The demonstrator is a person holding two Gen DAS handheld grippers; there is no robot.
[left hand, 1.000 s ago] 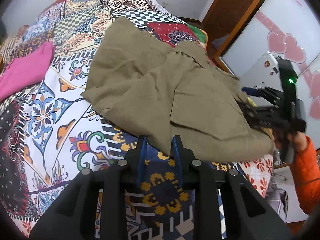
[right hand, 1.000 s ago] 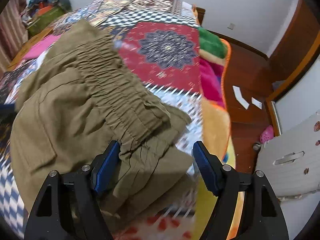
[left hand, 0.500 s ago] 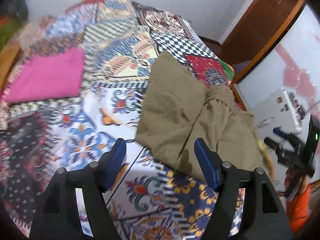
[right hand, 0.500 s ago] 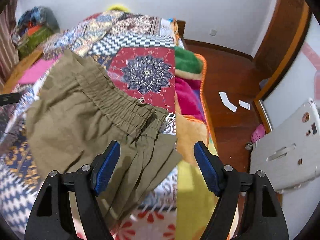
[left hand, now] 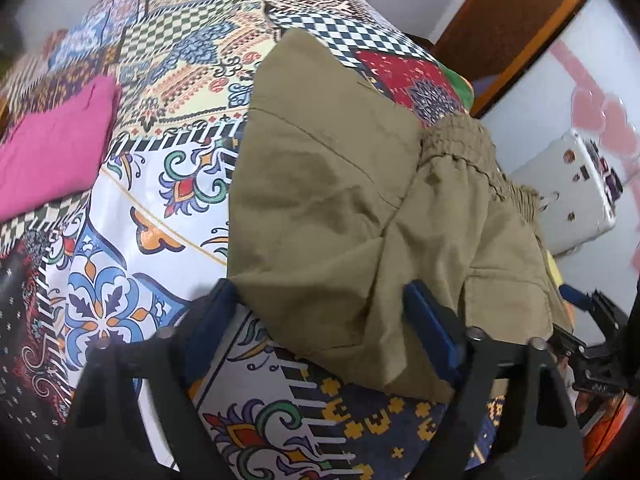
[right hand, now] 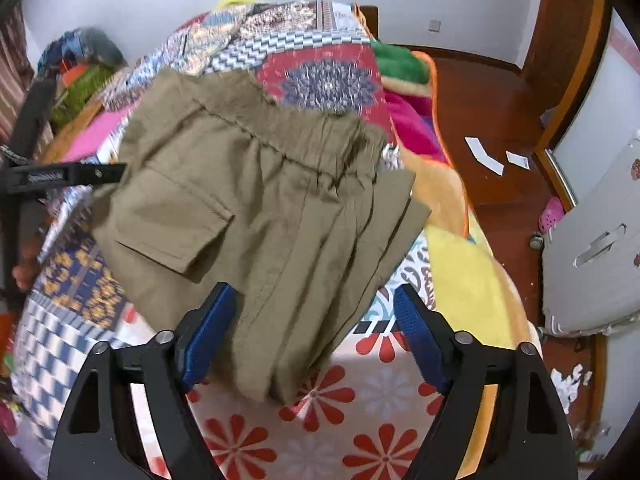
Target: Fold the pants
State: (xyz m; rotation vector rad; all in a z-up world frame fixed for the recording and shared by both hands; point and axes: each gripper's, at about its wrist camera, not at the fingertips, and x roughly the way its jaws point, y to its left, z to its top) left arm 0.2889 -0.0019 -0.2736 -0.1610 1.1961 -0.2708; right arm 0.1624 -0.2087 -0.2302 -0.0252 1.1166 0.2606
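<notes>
The olive pants (left hand: 360, 216) lie folded in a rough bundle on the patterned bedspread (left hand: 168, 132), elastic waistband toward the bed's right edge. In the right wrist view the pants (right hand: 256, 216) show a flap pocket and pleated folds near the bed edge. My left gripper (left hand: 320, 308) is open, its blue-padded jaws straddling the near edge of the bundle without holding it. My right gripper (right hand: 316, 312) is open over the pants' near folded edge. The right gripper also shows in the left wrist view (left hand: 592, 336).
A pink folded garment (left hand: 52, 152) lies at the left of the bed. Green, pink and yellow blankets (right hand: 416, 92) hang at the bed's right edge. A grey suitcase (right hand: 600, 240), wooden floor with paper scraps (right hand: 484, 156) and a wardrobe stand to the right.
My left gripper opened from shut, pulled back, then came close to the bundle's near edge. My right gripper stayed open and backed off. The pants settled flatter on the bed.
</notes>
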